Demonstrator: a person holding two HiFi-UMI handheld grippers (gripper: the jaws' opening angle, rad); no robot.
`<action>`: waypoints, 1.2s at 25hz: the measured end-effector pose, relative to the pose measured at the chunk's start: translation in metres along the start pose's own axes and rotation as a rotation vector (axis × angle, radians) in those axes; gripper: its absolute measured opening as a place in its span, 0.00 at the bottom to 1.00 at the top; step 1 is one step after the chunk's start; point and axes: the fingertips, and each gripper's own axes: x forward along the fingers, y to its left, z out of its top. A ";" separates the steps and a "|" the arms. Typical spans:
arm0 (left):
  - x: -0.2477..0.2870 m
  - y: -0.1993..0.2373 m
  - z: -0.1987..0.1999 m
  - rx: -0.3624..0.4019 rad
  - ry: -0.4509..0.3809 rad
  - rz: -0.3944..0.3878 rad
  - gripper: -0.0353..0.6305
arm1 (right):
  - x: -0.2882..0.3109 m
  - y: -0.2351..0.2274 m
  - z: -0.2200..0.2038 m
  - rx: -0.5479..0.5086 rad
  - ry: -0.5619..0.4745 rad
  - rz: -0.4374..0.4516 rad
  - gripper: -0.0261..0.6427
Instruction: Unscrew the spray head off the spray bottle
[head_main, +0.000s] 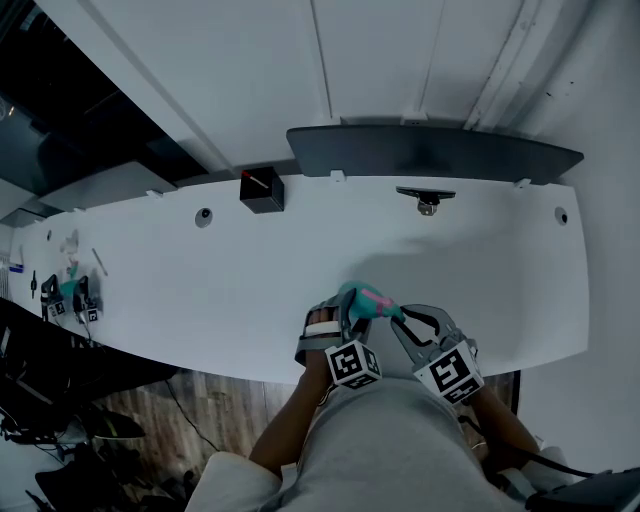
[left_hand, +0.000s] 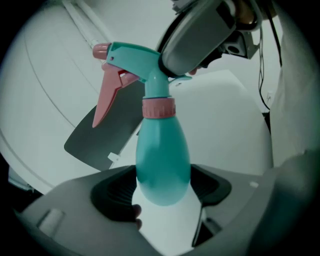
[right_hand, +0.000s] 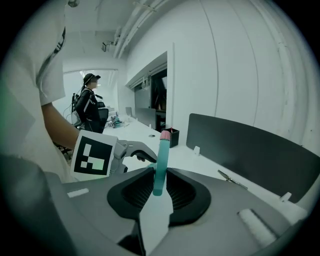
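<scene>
While the head view gave only a small teal and pink shape over the near edge of the white desk (head_main: 200, 290), the left gripper view showed the whole spray bottle (left_hand: 162, 165): teal body, pink collar (left_hand: 158, 107), teal spray head (left_hand: 135, 57), and pink trigger (left_hand: 105, 100) hanging to the left. The left gripper (left_hand: 162, 192) had its fingers (left_hand: 112, 192) pressed on both sides of the body's lower part. The right gripper (right_hand: 159, 187) appeared there clamped over the back of the spray head. Its own view showed that head edge-on, a thin teal strip with a pink tip, gripped between its fingers (right_hand: 182, 192). Only that view caught a person (right_hand: 89, 102) standing far along the desk. A black box (head_main: 262, 190) and a dark divider panel (head_main: 430, 150) stood at the desk's far edge.
</scene>
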 end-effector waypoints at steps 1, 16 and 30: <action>-0.001 -0.001 -0.001 0.014 0.001 -0.003 0.55 | 0.000 0.001 -0.002 -0.012 0.005 0.016 0.16; -0.005 -0.010 0.009 0.027 -0.039 -0.048 0.55 | -0.011 0.014 -0.001 -0.593 0.092 0.101 0.14; -0.004 -0.010 0.009 -0.065 -0.070 -0.045 0.55 | -0.014 0.012 0.005 -0.735 0.033 0.013 0.17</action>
